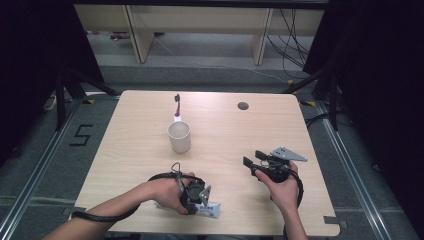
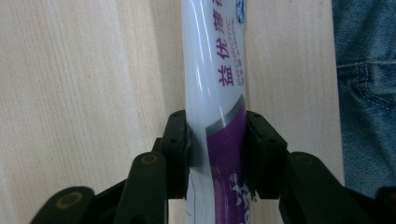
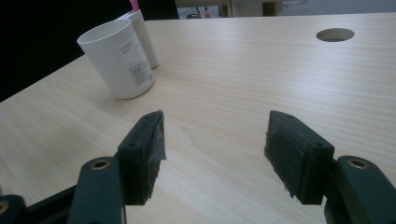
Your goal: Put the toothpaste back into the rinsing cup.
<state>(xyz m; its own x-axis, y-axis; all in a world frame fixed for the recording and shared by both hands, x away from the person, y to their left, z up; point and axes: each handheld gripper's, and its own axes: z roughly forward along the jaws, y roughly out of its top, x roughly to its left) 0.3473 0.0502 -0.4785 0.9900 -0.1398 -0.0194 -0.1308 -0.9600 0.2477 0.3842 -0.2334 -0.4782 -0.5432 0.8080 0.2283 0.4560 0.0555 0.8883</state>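
Left gripper view shows the left tongs (image 2: 217,154) clamped across a toothpaste tube (image 2: 217,84) lying flat at the tabletop's (image 2: 84,84) near edge, ready for lifting. The right tongs (image 3: 215,154) wait wide open and empty, facing the white cup (image 3: 119,58).

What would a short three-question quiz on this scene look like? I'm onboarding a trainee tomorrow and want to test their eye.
1. True or false: the left gripper has its pads against a toothpaste tube.
2. Which stands nearer the person, the white cup or the toothbrush?
3. The right gripper has what between its jaws: A a cup, B nothing, C a tube?

Key:
1. True; the tube lies on the table by its near edge.
2. The white cup; the toothbrush stands just behind it.
3. B; its jaws stand apart over bare wood.
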